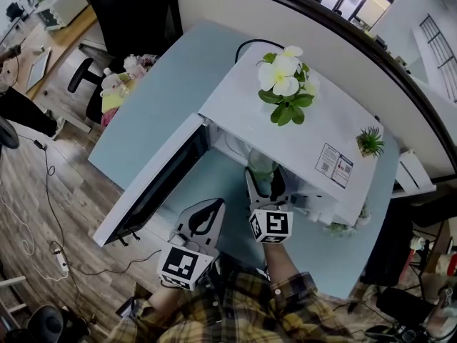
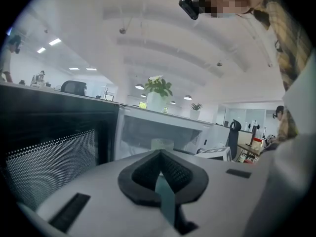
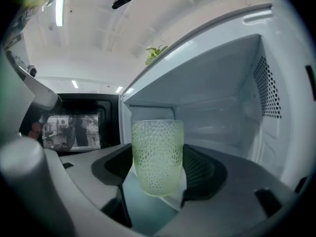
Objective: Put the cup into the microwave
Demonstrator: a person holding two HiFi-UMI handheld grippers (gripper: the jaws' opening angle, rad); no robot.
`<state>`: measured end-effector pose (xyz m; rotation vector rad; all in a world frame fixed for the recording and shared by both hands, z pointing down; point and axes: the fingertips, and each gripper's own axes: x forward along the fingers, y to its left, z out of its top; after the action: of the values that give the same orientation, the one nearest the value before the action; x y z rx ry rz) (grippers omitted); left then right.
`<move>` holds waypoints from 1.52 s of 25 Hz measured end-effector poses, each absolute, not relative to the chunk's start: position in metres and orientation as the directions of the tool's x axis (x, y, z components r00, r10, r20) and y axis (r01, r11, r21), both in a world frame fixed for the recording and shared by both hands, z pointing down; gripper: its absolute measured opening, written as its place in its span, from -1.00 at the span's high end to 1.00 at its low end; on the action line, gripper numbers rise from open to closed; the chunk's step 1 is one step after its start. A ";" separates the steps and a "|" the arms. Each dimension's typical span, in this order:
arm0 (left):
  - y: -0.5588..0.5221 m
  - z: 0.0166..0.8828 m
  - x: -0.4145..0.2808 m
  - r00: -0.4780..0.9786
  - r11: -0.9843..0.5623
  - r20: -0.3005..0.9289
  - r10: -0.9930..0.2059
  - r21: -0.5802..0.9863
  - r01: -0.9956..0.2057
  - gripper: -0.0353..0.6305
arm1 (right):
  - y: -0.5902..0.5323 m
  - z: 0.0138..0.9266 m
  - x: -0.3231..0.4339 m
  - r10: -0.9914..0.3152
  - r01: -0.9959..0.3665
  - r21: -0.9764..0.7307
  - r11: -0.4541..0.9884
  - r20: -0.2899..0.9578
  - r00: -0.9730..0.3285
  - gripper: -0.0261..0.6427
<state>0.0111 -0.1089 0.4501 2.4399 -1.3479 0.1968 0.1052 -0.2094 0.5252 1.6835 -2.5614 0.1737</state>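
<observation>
Here, the right gripper's (image 3: 159, 177) jaws clamp the upright pale-green dimpled glass cup (image 3: 157, 154) at the mouth of the open white microwave (image 1: 319, 118). The left gripper's (image 2: 160, 174) jaws are together, nearer.

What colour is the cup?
The cup is pale green with little bumps all over; the right gripper view shows it best.

Wood floor (image 1: 43, 184), pale blue table (image 1: 153, 109), black office chair (image 1: 132, 20), curved white partition (image 1: 228, 6)
</observation>
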 end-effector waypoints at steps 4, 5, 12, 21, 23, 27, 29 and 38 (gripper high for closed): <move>-0.105 0.450 0.013 0.544 -0.491 0.297 -0.785 0.237 -0.838 0.92 | -0.212 0.531 0.108 -0.914 -0.927 -0.036 0.372 0.156 -0.373 -0.03; -0.105 0.451 0.013 0.543 -0.490 0.300 -0.784 0.238 -0.839 0.92 | -0.213 0.532 0.108 -0.914 -0.928 -0.037 0.371 0.163 -0.372 -0.03; -0.099 0.451 0.013 0.546 -0.491 0.268 -0.794 0.245 -0.836 0.92 | -0.208 0.551 0.104 -0.883 -0.916 -0.083 0.392 0.244 -0.401 -0.03; -0.097 0.450 0.003 0.523 -0.471 0.266 -0.810 0.237 -0.850 0.92 | -0.211 0.551 0.111 -0.906 -0.941 -0.095 0.326 0.251 -0.340 0.04; -0.097 0.451 -0.001 0.515 -0.465 0.270 -0.814 0.231 -0.855 0.92 | -0.217 0.552 0.112 -0.911 -0.947 -0.104 0.304 0.258 -0.321 0.04; -0.094 0.451 -0.001 0.522 -0.466 0.265 -0.811 0.249 -0.849 0.92 | -0.226 0.554 0.113 -0.921 -0.959 -0.106 0.263 0.269 -0.283 0.05; -0.092 0.451 -0.004 0.522 -0.464 0.271 -0.809 0.251 -0.850 0.92 | -0.229 0.553 0.112 -0.925 -0.964 -0.099 0.248 0.271 -0.266 0.05; -0.096 0.446 -0.018 0.489 -0.436 0.267 -0.830 0.236 -0.868 0.92 | -0.236 0.566 0.112 -0.935 -0.978 -0.048 0.203 0.288 -0.208 0.08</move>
<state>-0.0175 -0.0959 0.4463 2.3989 -1.4248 0.1575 0.1116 -0.2361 0.5665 1.8400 -2.2771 0.3265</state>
